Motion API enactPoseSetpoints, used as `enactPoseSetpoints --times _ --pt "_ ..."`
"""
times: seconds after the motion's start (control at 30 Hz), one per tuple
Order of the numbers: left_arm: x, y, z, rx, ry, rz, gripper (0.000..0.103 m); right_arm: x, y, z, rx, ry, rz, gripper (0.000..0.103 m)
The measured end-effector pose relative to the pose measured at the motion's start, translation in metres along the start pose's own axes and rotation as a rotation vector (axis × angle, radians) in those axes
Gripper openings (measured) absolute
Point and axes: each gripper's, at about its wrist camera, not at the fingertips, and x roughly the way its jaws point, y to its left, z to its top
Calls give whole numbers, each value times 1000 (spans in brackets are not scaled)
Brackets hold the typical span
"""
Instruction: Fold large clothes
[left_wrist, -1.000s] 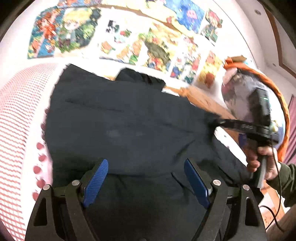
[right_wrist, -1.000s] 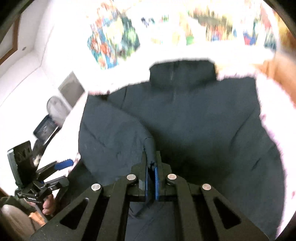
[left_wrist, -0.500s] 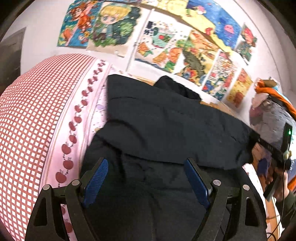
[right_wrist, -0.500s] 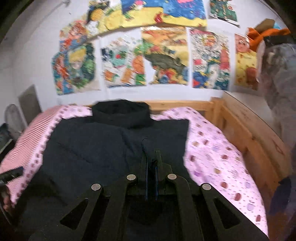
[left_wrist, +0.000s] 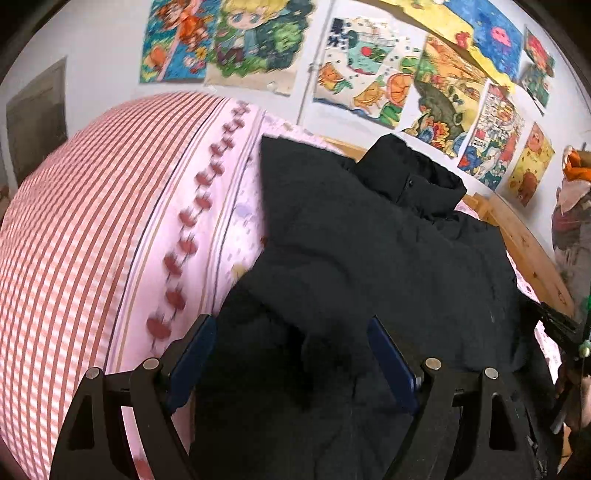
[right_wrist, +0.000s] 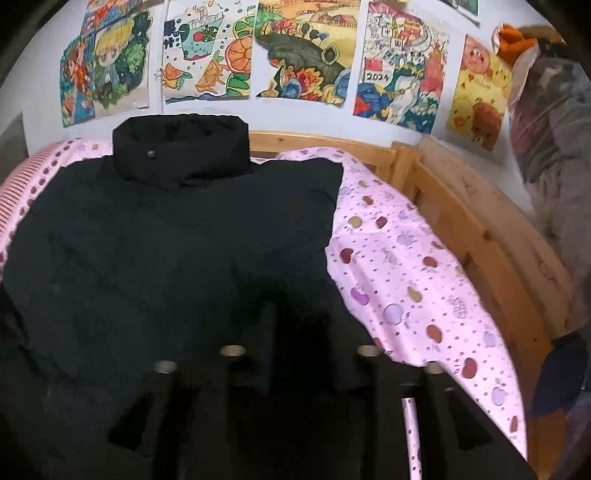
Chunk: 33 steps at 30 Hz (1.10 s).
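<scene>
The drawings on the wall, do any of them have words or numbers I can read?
"2024": on a small white sign in the castle drawing, right wrist view.
Blue characters at the top left of the boat and fruit drawing: too blurred to read.
Small writing on the yellow bear drawing: too small to read.
The black jacket: no readable label.

The right gripper (right_wrist: 295, 332) no longer clamps the fold of the black jacket (right_wrist: 177, 236) that stood pinched between its fingers a second ago; its jaws are opening, and the dark frame does not show whether fabric remains between them. The sleeve that was drawn across is now laid over the jacket body (left_wrist: 369, 258) ahead of the left gripper's fingers (left_wrist: 194, 354). The left gripper (left_wrist: 291, 358) has shifted, so the checked bedding (left_wrist: 92, 240) now lies beside its left finger. In the right wrist view the collar (right_wrist: 181, 147) sits farther ahead of the fingers.
</scene>
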Motion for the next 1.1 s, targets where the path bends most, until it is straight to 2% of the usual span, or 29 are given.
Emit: enactPoseSetpoints --times 0.03,0.07,0.17,0.23,0.33,0.53,0.6,0.67,0.77,0.9,1.1 --pt "2 -5 3 17 -8 -8 83 -3 3 2 -5 -20 13 56" --pt "4 -11 7 40 -18 -20 83 -6 7 4 -13 -38 17 62" --pt "13 -33 14 120 -46 -32 83 -9 24 7 -74 -77 35 64" --pt "22 -48 16 173 -50 -33 83 -7 42 8 -130 -77 78 64" --pt "42 -70 17 262 -24 -3 83 3 67 7 -201 -42 141 64" --pt "66 -79 9 321 14 62 89 24 94 0 -260 18 181 64" --pt "73 -80 6 337 32 78 91 31 97 -5 -265 30 182 68" --pt "79 -84 2 359 47 99 92 38 97 -10 -261 44 165 82" --pt "89 -89 -6 402 70 135 94 50 95 -15 -231 79 176 91" --pt "99 -90 -13 435 98 151 97 63 92 -26 -207 93 195 95" --pt "105 -89 -22 450 93 164 99 69 94 -37 -202 78 198 97"
